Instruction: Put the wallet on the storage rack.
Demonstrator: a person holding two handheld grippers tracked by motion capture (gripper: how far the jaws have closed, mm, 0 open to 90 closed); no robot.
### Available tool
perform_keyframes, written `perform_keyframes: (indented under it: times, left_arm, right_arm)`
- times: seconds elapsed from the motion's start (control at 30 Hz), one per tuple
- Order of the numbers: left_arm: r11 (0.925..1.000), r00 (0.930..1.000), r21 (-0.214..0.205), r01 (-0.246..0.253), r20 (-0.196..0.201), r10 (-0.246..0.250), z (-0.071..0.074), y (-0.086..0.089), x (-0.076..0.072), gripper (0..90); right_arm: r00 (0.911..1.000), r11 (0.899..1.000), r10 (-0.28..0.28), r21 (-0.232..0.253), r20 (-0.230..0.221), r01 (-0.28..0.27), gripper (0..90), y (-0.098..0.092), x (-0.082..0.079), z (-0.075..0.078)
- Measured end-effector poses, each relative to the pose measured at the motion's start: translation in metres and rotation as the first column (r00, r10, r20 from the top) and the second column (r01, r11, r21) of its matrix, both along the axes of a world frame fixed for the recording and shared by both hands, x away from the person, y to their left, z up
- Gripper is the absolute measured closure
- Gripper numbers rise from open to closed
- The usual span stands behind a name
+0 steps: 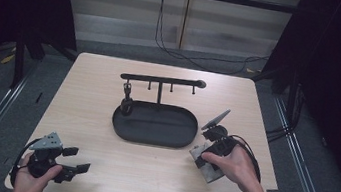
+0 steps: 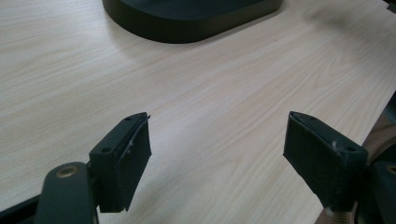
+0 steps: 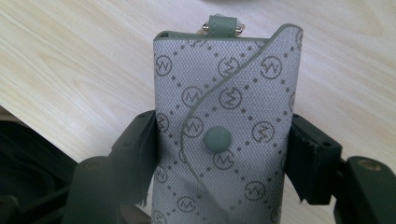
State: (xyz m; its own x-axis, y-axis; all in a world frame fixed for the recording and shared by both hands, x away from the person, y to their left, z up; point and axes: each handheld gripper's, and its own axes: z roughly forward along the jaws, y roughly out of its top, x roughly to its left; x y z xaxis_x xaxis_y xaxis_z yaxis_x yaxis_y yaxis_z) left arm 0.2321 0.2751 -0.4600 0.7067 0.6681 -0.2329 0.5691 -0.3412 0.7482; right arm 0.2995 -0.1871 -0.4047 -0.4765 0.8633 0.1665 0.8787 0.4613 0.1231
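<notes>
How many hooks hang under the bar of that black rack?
4 hooks under the bar: left one holds a dark item above the tray; the others look bare.

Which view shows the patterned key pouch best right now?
The right gripper view: the key pouch sits close up between the right gripper jaws, pattern and snap button clear. In the high view it's a small grey shape under the hand.
</notes>
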Motion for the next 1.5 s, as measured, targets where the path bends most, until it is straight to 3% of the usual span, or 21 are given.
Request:
perform_keyframes:
  times: [0.23, 0.33, 0.63, 1.23, 1.5]
  left_arm:
    - [0.9998, 0.9998, 0.001, -0.019, 0.001, 0.019, 0.0, 0.001, 0.0, 22.8]
    - [0.9998, 0.9998, -0.003, -0.019, -0.004, 0.019, 0.0, 0.002, 0.001, 21.8]
    - [1.0, 0.9999, -0.003, -0.005, -0.008, 0.005, 0.0, 0.002, 0.0, 21.6]
    - [0.9965, 0.9979, -0.065, 0.053, -0.034, -0.055, 0.0, 0.002, 0.001, 16.5]
    - [0.9972, 0.9978, -0.048, 0.058, -0.029, -0.059, 0.0, 0.002, 0.0, 16.3]
  right_arm:
    - [1.0, 1.0, 0.002, -0.002, 0.003, -0.002, 33.7, -0.001, 0.005, 0.008]
    - [0.9998, 1.0, 0.005, 0.012, -0.018, -0.005, 33.7, -0.001, 0.009, 0.009]
    - [0.9997, 1.0, -0.023, -0.009, 0.003, 0.023, 33.6, -0.003, 0.024, 0.02]
    - [0.9951, 0.995, -0.09, 0.039, 0.042, 0.088, 33.6, 0.0, 0.049, 0.028]
    - [0.9914, 0.991, -0.118, 0.077, 0.056, 0.114, 33.6, 0.0, 0.059, 0.031]
